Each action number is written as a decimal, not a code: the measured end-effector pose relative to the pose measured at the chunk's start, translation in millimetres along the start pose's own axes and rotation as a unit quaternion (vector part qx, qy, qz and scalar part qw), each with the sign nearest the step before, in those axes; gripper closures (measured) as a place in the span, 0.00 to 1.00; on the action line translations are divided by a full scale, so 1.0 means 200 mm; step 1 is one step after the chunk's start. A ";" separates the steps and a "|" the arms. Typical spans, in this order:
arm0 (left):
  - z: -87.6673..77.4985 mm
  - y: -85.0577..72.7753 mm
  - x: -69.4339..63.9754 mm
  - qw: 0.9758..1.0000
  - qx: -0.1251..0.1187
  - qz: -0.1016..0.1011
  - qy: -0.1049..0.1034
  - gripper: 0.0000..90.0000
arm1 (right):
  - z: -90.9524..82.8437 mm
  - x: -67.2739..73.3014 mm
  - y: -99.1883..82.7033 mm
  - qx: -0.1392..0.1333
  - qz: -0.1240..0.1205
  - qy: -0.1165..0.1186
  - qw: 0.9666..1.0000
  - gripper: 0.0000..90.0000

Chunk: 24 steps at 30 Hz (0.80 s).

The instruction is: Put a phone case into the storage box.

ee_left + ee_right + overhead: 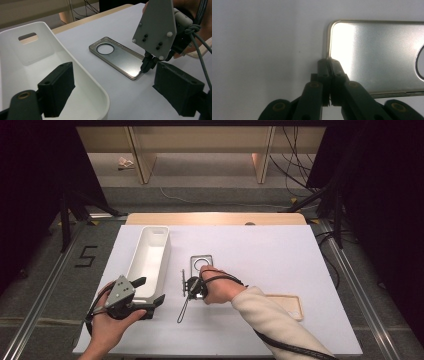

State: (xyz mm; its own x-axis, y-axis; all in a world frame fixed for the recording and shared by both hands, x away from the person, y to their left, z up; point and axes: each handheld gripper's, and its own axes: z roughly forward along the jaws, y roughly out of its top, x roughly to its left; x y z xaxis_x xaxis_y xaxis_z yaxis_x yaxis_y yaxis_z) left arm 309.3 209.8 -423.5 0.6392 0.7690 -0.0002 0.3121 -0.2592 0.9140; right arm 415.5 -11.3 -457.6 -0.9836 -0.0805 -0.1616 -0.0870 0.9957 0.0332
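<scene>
A clear phone case (202,264) with a round camera hole lies flat on the white table, just right of a long white bin (164,256). My right gripper (196,280) reaches down to the case's near end. In the right gripper view its jaws (329,62) are pressed together on the case (374,55) rim beside a corner. The left gripper view shows that gripper (147,67) pinching the near corner of the case (117,56). My left gripper (148,291) sits at the bin's near end, open; one jaw is inside the bin (37,50), the other outside, the gripper (116,83) straddling the wall.
A pale flat tray-like piece (289,304) lies at the right, partly under the right sleeve. The white table sheet (280,245) stretches bare beyond the case. A black cable trails from the right gripper along the forearm. Shelving and dark stands lie past the table's far edge.
</scene>
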 end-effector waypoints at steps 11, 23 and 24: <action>0.00 0.00 0.00 1.000 -0.001 0.001 0.001 0.18 | -0.02 0.02 -0.01 -0.007 -0.001 -0.008 1.000 1.00; 0.00 0.00 0.00 1.000 0.001 0.002 0.004 0.19 | -0.06 0.05 -0.04 -0.026 -0.005 -0.042 0.999 1.00; 0.00 0.00 0.00 1.000 0.001 0.002 0.004 0.19 | -0.07 0.05 -0.05 -0.026 -0.005 -0.045 0.999 1.00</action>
State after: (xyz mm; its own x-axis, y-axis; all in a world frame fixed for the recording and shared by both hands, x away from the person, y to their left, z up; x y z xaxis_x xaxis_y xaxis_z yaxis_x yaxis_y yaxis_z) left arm 309.2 209.8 -423.3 0.6353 0.7722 0.0060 0.3114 -0.2633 0.9131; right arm 404.0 -22.1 -445.6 -0.9647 -0.0842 -0.2497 -0.1078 0.9908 0.0823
